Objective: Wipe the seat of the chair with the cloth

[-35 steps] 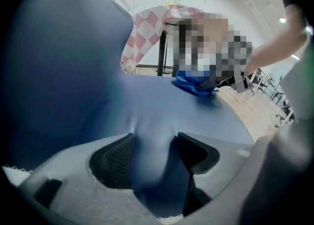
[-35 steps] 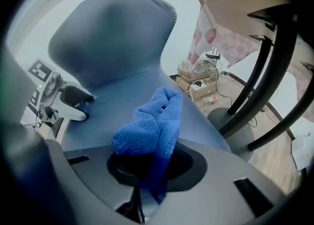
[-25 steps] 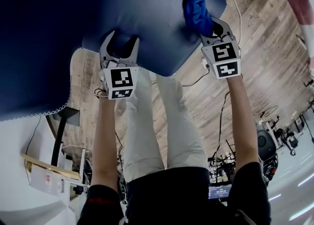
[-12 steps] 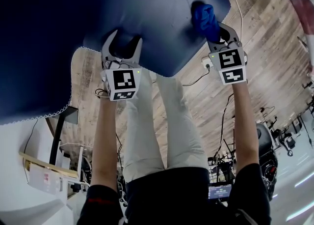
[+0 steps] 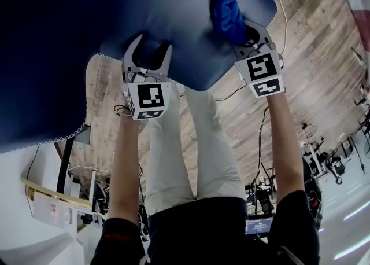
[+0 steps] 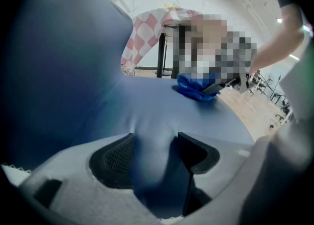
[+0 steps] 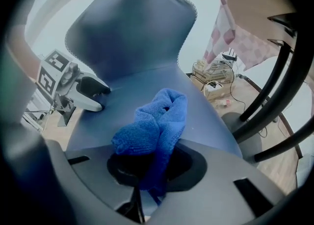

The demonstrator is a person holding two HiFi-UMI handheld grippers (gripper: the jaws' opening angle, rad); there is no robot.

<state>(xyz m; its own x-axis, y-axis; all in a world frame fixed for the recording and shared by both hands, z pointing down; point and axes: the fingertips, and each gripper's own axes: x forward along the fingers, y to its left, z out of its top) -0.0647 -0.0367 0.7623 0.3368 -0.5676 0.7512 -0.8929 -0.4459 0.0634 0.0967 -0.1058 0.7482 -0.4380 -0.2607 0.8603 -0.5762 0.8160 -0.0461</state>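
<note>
The chair's dark blue seat (image 5: 173,21) fills the top of the head view, with its backrest (image 7: 130,27) rising behind. My right gripper (image 5: 234,28) is shut on a bunched bright blue cloth (image 5: 227,18) and presses it onto the seat's right part. The cloth (image 7: 154,128) bulges out from between the jaws of that gripper (image 7: 147,165). My left gripper (image 5: 152,48) sits at the seat's front edge, and in its own view this gripper (image 6: 154,155) pinches a fold of the seat (image 6: 147,116). The cloth (image 6: 196,87) shows far off on the seat.
Wooden floor (image 5: 312,78) with cables lies under the chair. A red-and-white checked tablecloth (image 7: 230,27) hangs close by on the right. Black curved chair legs (image 7: 274,91) stand beside the seat. The person's pale trousers (image 5: 191,148) are below the seat's front edge.
My right gripper swept the cloth to the right across the seat, then back to the left. The left gripper crept slightly right, still gripping the seat edge.
</note>
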